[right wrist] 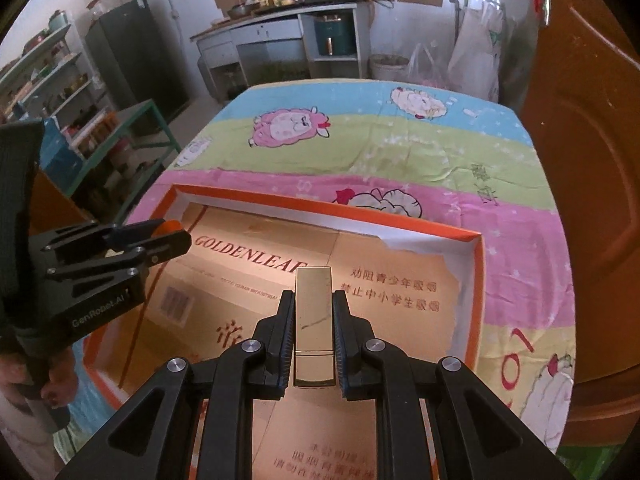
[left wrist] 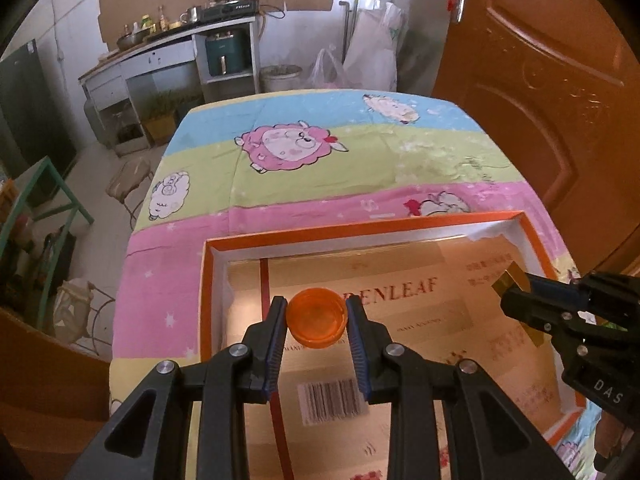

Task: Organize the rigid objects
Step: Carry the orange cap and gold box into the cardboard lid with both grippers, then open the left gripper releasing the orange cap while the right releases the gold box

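Orange plastic, a round cap (left wrist: pixel 317 317), sits clamped between the fingers of the left gripper (left wrist: pixel 317 320), open side facing the camera, held above the floor of a shallow orange-rimmed box (left wrist: pixel 362 231). The right gripper (right wrist: pixel 313 320) is closed on a gold rectangular case (right wrist: pixel 313 320), which sticks out past its fingertips over the same box. Printed cardboard (right wrist: pixel 384 280) lines the box bottom beneath both sets of fingers. Beyond the fingertips lies a sheep-patterned tablecloth (left wrist: pixel 360 148). A brown door (left wrist: pixel 540 80) stands to the right of both grippers.
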Available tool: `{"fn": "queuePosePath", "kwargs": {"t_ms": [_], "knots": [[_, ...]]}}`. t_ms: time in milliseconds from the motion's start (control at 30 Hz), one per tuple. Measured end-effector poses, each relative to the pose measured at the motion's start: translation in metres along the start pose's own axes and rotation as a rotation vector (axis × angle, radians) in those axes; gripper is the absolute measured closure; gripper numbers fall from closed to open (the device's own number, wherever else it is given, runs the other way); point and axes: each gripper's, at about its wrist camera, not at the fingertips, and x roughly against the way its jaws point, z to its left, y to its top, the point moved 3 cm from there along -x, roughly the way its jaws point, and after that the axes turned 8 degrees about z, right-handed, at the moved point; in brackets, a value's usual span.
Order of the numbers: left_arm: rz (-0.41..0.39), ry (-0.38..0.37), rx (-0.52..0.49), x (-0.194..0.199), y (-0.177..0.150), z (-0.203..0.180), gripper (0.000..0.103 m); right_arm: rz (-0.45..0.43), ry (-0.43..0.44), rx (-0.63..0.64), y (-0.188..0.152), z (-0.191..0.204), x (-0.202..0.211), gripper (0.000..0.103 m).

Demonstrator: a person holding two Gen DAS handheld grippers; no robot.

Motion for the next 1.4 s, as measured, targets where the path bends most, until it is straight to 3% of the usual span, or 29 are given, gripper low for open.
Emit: {"fn": "queuePosePath", "kwargs": {"t_ms": [533, 1000, 1133, 1200, 1333, 1400], "knots": [[0.021, 0.007, 0.016, -0.031, 0.011, 0.01, 0.073, 0.029, 0.007, -0.026, 0.014, -0.007, -0.033, 0.085], [0.046, -0.017, 0.022, -0.043, 0.011, 0.009, 0.073, 0.045, -0.036, -0.027, 0.017, -0.008, -0.048, 0.085], [0.051, 0.002, -0.008, -0.044, 0.011, 0.003, 0.065, 0.039, -0.043, -0.028, 0.016, -0.007, -0.049, 0.084], [0.054, 0.005, -0.025, -0.045, 0.011, -0.001, 0.059, 0.038, -0.04, -0.029, 0.016, -0.007, -0.048, 0.081], [0.058, -0.017, -0.028, -0.046, 0.012, -0.002, 0.052, 0.026, -0.035, -0.038, 0.015, -0.008, -0.044, 0.058], [0.055, -0.019, -0.027, -0.046, 0.011, -0.002, 0.052, 0.016, -0.042, -0.037, 0.013, -0.008, -0.04, 0.057]]}}
